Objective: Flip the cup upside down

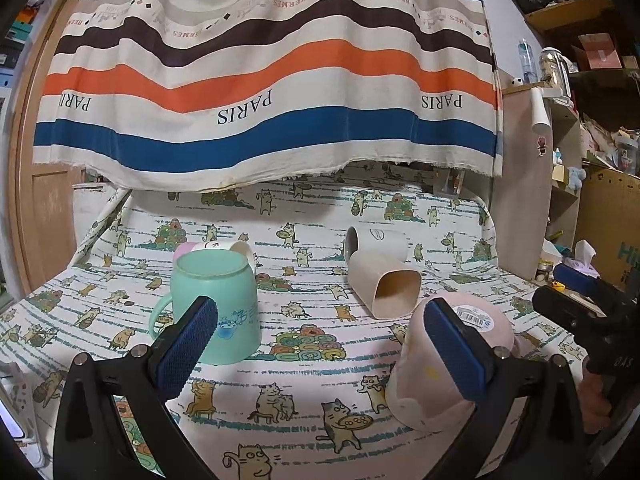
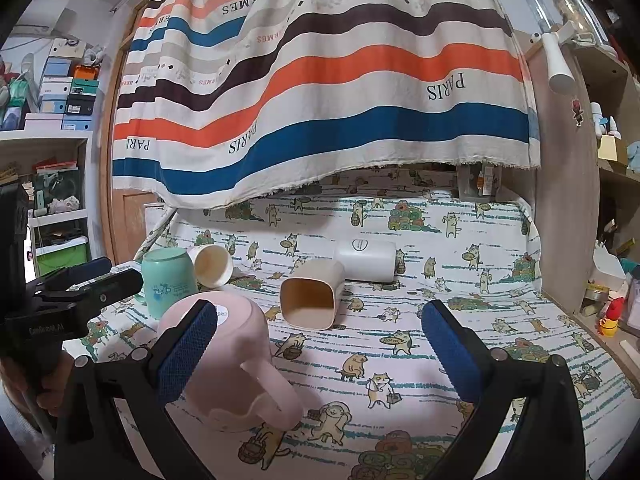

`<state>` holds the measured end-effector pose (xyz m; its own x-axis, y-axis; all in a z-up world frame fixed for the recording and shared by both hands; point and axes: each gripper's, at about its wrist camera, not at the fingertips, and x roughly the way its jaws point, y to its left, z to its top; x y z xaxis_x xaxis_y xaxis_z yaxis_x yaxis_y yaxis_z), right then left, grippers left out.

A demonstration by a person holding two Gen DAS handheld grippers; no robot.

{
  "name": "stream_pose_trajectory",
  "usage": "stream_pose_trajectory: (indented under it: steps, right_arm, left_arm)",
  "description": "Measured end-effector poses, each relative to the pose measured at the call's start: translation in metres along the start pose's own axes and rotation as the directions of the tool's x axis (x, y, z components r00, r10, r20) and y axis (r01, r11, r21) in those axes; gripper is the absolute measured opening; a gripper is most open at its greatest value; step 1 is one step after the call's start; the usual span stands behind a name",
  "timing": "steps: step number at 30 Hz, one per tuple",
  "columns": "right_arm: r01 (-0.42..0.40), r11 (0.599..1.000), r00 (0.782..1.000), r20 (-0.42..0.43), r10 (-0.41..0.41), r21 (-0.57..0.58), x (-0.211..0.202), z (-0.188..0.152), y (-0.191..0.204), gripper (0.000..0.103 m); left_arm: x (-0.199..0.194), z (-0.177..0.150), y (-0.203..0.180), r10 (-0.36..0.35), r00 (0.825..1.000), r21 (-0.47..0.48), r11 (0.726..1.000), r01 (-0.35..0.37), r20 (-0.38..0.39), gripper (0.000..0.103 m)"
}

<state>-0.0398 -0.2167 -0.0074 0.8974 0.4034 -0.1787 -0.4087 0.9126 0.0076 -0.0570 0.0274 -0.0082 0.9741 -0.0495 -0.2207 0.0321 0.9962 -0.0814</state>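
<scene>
A pink cup (image 1: 432, 380) with a handle stands upside down on the cat-print cloth, its barcode label on the upturned base; in the right wrist view the pink cup (image 2: 232, 360) sits just behind my right gripper's left finger. A mint green cup (image 1: 218, 304) also stands upside down, behind my left gripper's left finger; it shows in the right wrist view (image 2: 168, 284) too. My left gripper (image 1: 320, 340) is open and empty between the two cups. My right gripper (image 2: 316, 344) is open and empty, the pink cup at its left.
A beige square cup (image 1: 386, 288) and a white cup (image 1: 376, 242) lie on their sides behind, and a white-and-pink cup (image 1: 216, 246) lies behind the green one. A striped curtain (image 1: 264, 80) hangs over the table's back. Cluttered shelves (image 1: 568, 128) stand at the right.
</scene>
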Motion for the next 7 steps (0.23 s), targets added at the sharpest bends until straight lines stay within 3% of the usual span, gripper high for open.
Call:
stream_pose_trajectory:
  steps: [7]
  right_arm:
    - [0.002,1.0,1.0,0.0,-0.002,0.002,0.0002,-0.0002,-0.0001,0.103]
  left_arm:
    - [0.0002,0.0002,0.0001,0.0,1.0,-0.002,1.0,0.0,0.001,0.103]
